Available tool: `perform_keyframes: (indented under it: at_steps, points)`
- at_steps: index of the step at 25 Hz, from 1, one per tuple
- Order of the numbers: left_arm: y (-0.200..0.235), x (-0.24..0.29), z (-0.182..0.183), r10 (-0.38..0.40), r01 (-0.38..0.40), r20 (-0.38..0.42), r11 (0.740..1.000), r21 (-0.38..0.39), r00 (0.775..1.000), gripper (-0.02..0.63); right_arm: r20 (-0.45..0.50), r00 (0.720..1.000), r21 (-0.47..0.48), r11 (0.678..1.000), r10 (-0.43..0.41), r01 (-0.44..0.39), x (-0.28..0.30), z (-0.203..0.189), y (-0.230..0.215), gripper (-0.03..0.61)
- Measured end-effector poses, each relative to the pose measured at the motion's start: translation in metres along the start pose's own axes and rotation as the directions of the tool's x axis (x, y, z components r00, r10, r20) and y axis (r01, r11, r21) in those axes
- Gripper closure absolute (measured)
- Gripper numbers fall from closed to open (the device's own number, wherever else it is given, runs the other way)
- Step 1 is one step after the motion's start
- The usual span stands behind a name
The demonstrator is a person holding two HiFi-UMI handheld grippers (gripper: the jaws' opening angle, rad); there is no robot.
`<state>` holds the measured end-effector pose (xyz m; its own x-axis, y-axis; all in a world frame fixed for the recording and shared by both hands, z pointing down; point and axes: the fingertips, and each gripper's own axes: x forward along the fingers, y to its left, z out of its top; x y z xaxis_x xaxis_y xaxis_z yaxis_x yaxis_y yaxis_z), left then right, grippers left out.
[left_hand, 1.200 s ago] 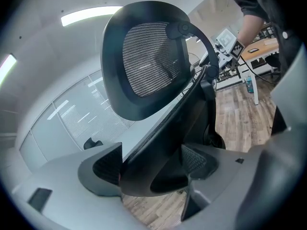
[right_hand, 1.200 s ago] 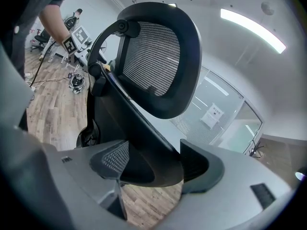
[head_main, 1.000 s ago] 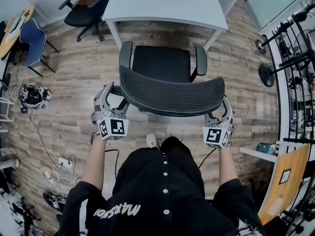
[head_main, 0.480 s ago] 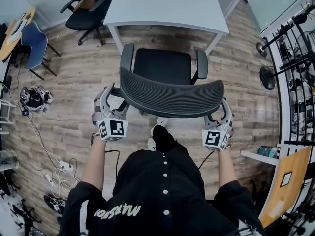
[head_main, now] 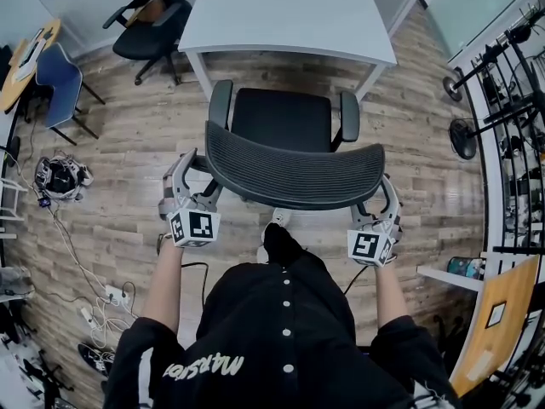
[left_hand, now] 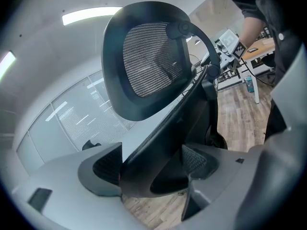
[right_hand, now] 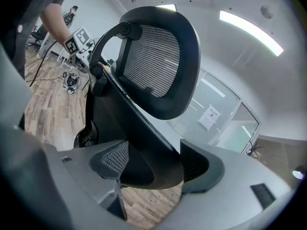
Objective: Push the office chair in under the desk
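Light: we see bright, even light from ceiling strips (right_hand: 249,30).
Shadows: soft, faint on the floor (head_main: 128,143).
Distortion: we note strong fisheye bending, dark corners.
Focus: near fingers (left_hand: 103,169) slightly soft.

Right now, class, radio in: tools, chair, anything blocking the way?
Left tool and right tool both shut on office chair, at backrest frame. Seat just short of desk, not under. Nothing seen between chair and desk.

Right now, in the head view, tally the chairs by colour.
Black: 2, the mesh office chair and the far chair
Blue: 1, the blue chair
Total: 3
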<state>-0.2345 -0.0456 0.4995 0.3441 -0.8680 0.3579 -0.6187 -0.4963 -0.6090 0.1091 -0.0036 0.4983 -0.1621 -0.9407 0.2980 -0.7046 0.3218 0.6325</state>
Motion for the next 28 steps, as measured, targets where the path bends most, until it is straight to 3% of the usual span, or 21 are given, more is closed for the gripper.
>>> perform_keyframes:
  at_steps: [28]
  points:
    - [0.018,0.044,0.001,0.001,-0.001,-0.003,1.000,0.006,1.000,0.235,-0.005,1.000,-0.016,1.000,-0.012,0.012,0.044,-0.001,-0.016,0.253]
